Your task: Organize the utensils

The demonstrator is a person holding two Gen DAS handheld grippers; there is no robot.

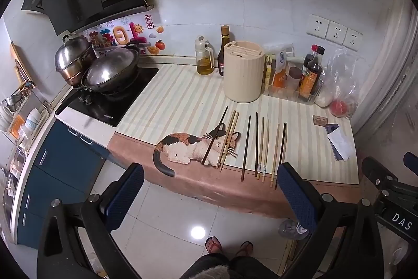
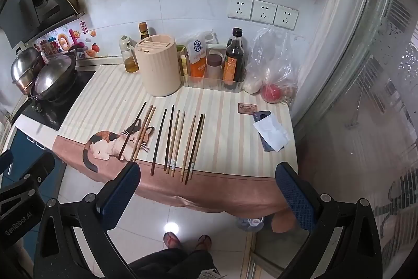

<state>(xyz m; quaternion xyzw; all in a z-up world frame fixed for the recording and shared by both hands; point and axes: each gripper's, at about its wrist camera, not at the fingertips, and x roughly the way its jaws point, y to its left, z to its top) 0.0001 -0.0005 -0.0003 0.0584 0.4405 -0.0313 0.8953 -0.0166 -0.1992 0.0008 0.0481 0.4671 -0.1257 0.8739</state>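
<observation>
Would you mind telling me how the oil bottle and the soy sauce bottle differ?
The oil bottle is clear with yellow oil; the soy sauce bottle is dark with an orange label. The oil bottle stands loose left of the holder; the soy sauce bottle sits in a clear tray. Both stand upright.

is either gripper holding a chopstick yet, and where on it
No, nothing is held. The left gripper and right gripper are both open and empty, short of the chopsticks lying on the counter.
</observation>
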